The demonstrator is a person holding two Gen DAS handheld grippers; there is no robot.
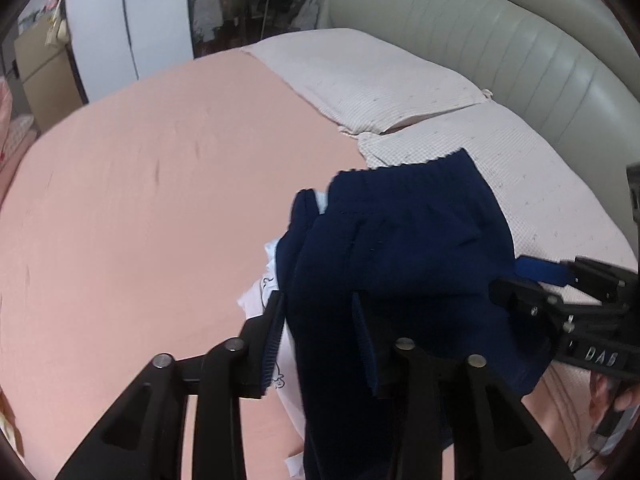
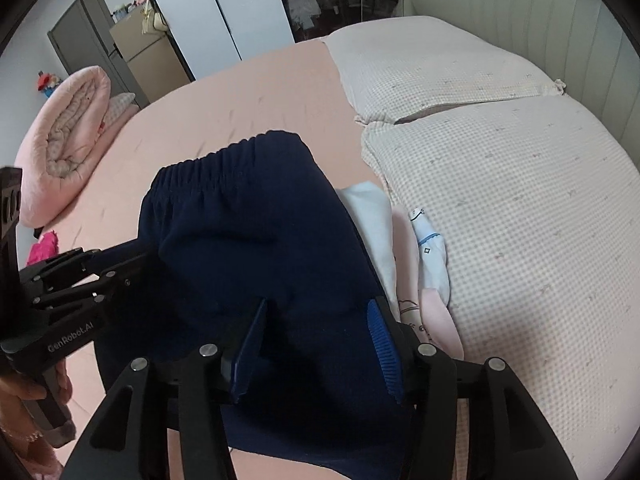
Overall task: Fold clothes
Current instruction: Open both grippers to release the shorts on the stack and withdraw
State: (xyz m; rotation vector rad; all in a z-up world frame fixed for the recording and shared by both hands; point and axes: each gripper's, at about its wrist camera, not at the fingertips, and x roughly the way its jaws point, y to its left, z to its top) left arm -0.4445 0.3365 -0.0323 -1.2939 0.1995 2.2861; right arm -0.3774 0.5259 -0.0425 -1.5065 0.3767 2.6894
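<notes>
A folded navy garment (image 1: 400, 240) with an elastic waistband lies on top of white clothes (image 1: 260, 292) on the pink bed sheet (image 1: 140, 200). My left gripper (image 1: 318, 332) hangs over the garment's near left edge. It is open, with navy cloth lying between its pads and not pinched. My right gripper (image 2: 316, 340) is open too, its blue pads spread above the navy garment (image 2: 248, 232) near its right side. Each gripper shows in the other's view: the right gripper (image 1: 516, 280) at the garment's right edge, the left gripper (image 2: 138, 262) at its left edge.
Two checked pillows (image 2: 500, 200) lie against a padded headboard (image 1: 500, 40) on the right. White and pink folded clothes (image 2: 400, 240) sit between the garment and the pillows. A rolled pink quilt (image 2: 68, 140) lies at the far left. A wardrobe (image 2: 224, 4) stands beyond the bed.
</notes>
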